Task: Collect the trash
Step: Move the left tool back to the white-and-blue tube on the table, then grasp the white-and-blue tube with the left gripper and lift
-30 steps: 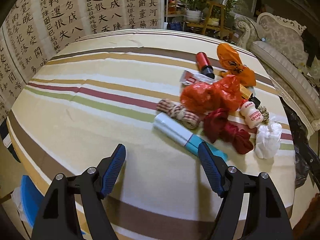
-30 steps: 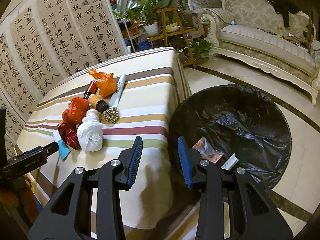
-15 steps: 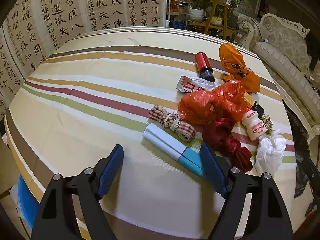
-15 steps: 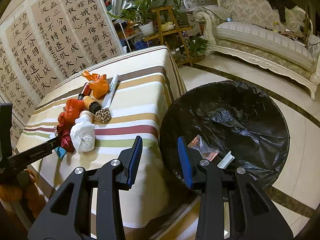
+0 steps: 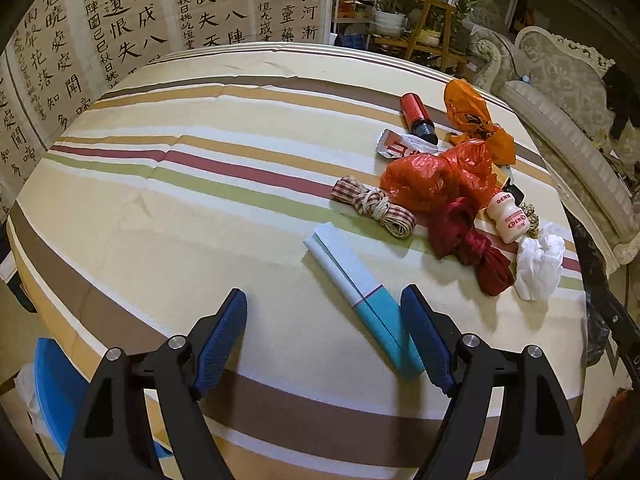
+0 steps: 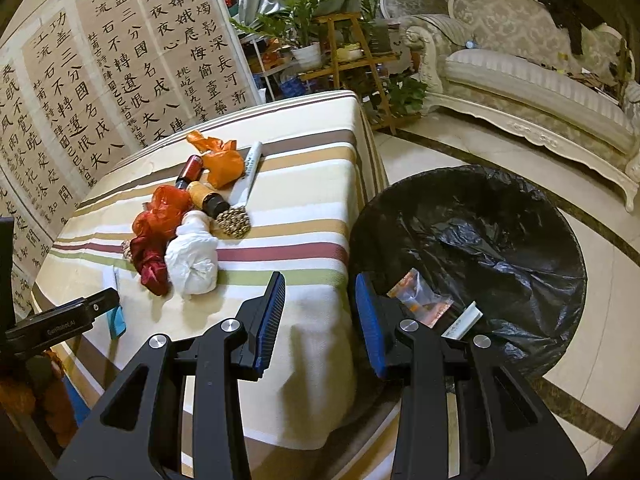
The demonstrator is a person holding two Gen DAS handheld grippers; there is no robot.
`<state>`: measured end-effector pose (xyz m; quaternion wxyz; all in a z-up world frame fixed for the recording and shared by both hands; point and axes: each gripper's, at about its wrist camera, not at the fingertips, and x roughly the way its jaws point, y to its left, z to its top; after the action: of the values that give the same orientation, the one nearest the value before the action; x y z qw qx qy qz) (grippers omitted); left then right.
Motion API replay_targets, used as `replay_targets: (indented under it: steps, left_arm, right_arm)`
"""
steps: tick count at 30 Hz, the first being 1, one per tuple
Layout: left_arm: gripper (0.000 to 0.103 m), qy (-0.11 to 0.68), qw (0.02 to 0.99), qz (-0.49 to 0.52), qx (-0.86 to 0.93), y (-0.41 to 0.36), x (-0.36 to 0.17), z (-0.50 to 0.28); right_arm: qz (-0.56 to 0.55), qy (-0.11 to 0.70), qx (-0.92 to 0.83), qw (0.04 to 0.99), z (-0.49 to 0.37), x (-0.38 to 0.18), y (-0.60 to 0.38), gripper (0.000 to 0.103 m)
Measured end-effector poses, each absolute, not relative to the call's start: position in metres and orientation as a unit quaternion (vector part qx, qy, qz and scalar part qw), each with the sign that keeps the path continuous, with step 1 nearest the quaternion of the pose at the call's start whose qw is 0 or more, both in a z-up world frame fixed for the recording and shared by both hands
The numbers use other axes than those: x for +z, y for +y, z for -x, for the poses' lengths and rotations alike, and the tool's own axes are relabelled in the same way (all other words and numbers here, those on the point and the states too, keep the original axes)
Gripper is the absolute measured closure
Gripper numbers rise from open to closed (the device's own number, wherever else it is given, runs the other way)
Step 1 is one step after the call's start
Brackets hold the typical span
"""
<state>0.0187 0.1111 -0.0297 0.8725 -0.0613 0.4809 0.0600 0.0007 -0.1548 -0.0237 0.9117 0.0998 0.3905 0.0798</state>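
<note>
Lying lengthwise on the striped desk (image 5: 200, 216), one folded white-and-teal paper packet (image 5: 356, 288) points its teal end between the left gripper's (image 5: 324, 336) spread jaws. Beyond sit two orange-red bags, one maroon cloth and one white wad (all clustered). The right gripper (image 6: 320, 316), jaws apart and empty, hangs beside the black-lined bin (image 6: 500, 216).

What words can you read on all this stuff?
"OENO": on the small white bottle, as best it reads.
"GenRobot.AI": small and faint, on the left gripper body, seen from the right wrist.
Chinese calligraphy on the wall panels: large, e.g. "不", "三分國".
Red-and-white wrapper: print unreadable.
Marker: too small.
</note>
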Motion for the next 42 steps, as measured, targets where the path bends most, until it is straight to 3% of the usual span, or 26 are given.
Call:
replay_targets:
  steps: [6, 14, 18, 26, 42]
  left_arm:
    - [0.026, 0.481, 0.873, 0.055, 0.058, 0.111, -0.031, -0.017]
    - [0.052, 0.479, 0.874, 0.062, 0.046, 0.113, -0.029, -0.010]
    - [0.054, 0.477, 0.876, 0.058, 0.035, 0.108, -0.029, -0.012]
    - [0.088, 0.462, 0.885, 0.059, -0.011, 0.108, -0.029, -0.010]
    - [0.095, 0.435, 0.898, 0.053, -0.023, 0.116, -0.017, -0.010]
  right_arm:
    - [-0.095, 0.389, 0.081, 0.913, 0.003, -0.020, -0.151, 0.067]
    - [-0.091, 0.389, 0.086, 0.913, 0.004, -0.018, -0.145, 0.067]
    - [-0.089, 0.390, 0.088, 0.912, 0.004, -0.018, -0.143, 0.067]
    - [-0.083, 0.390, 0.093, 0.912, 0.004, -0.016, -0.136, 0.067]
    - [-0.055, 0.389, 0.119, 0.912, -0.001, -0.008, -0.102, 0.067]
